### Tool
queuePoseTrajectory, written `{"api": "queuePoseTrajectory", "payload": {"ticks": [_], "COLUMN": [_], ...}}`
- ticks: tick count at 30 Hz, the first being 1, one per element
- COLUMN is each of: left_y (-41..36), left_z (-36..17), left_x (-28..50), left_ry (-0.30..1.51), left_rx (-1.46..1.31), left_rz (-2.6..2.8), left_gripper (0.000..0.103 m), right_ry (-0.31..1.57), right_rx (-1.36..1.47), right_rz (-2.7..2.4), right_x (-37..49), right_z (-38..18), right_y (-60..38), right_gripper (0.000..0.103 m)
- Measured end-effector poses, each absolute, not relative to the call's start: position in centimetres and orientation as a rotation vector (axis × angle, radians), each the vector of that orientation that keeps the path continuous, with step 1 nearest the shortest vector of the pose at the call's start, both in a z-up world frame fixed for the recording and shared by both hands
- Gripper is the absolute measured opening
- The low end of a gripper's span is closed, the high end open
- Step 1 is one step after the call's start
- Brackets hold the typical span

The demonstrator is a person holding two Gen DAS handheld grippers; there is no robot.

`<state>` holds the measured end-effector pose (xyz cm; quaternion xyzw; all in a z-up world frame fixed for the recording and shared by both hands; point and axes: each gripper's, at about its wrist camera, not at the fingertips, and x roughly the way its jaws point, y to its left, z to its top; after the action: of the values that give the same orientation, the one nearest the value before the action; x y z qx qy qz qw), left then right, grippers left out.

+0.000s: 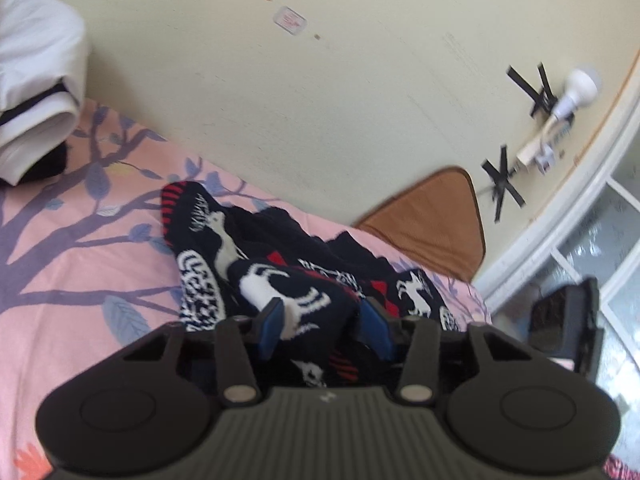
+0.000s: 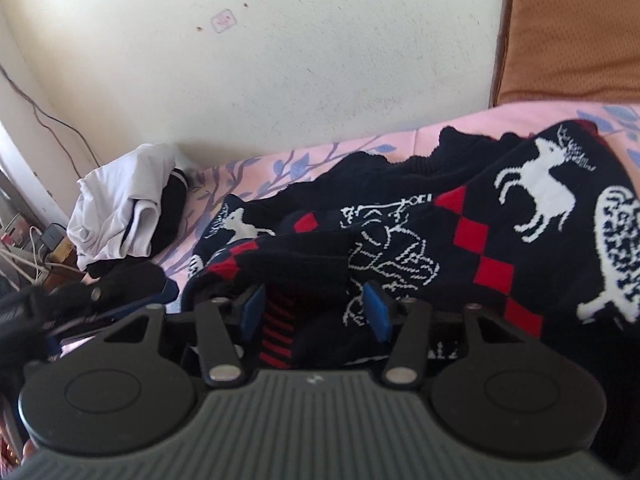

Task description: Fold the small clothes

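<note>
A dark navy knitted sweater (image 1: 280, 248) with white deer and red squares lies crumpled on the pink sheet (image 1: 80, 264). In the left wrist view my left gripper (image 1: 322, 312) has a bunched fold of it filling the space between the blue pads (image 1: 274, 314), which press on the knit. In the right wrist view the same sweater (image 2: 500, 208) spreads to the right. My right gripper (image 2: 314, 296) is closed on a red-striped edge of it, with the blue pads (image 2: 374, 308) against the fabric.
The pink sheet (image 2: 280, 160) has a purple tree print and meets a cream wall. White folded clothes (image 2: 120, 208) lie in the far corner. A brown cushion (image 1: 432, 220) leans on the wall. A black-gloved hand (image 2: 80, 292) shows at the left edge.
</note>
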<state>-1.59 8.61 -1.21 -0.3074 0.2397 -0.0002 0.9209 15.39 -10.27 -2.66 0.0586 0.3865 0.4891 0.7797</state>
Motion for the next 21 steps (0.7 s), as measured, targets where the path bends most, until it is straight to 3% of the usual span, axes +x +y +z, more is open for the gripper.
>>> {"api": "queuePoseTrajectory", "payload": {"ticks": [1, 2, 8, 12, 14, 16, 17, 21], "left_y": [8.3, 8.1, 7.9, 8.1, 8.4, 8.8, 9.0, 8.9], "left_z": [-1.3, -1.5, -3.2, -2.7, -1.8, -0.9, -0.6, -1.3], "left_x": [-1.4, -1.1, 0.2, -0.4, -1.2, -2.2, -2.5, -1.5], "left_ry": [0.509, 0.532, 0.674, 0.654, 0.588, 0.510, 0.486, 0.560], "left_rx": [-0.619, -0.602, -0.578, -0.586, -0.593, -0.595, -0.597, -0.585], "left_rz": [-0.009, -0.009, 0.018, 0.018, 0.014, 0.026, 0.037, 0.069], "left_gripper": [0.024, 0.019, 0.012, 0.015, 0.023, 0.045, 0.047, 0.045], "right_ry": [0.832, 0.809, 0.508, 0.592, 0.622, 0.630, 0.624, 0.602], "right_rx": [0.104, 0.082, -0.092, -0.182, -0.113, -0.040, -0.010, 0.042], "right_rz": [1.053, 1.047, 0.941, 0.857, 0.865, 0.882, 0.891, 0.948], "right_x": [15.3, 15.1, 13.2, 14.5, 14.6, 13.9, 13.3, 10.3], "right_z": [-2.7, -2.6, 0.8, -0.6, -0.9, -0.7, -0.5, -0.1], "right_y": [-9.9, -9.8, -10.4, -10.5, -11.9, -13.6, -14.6, -17.6], "right_gripper": [0.007, 0.004, 0.004, 0.009, 0.013, 0.029, 0.038, 0.042]}}
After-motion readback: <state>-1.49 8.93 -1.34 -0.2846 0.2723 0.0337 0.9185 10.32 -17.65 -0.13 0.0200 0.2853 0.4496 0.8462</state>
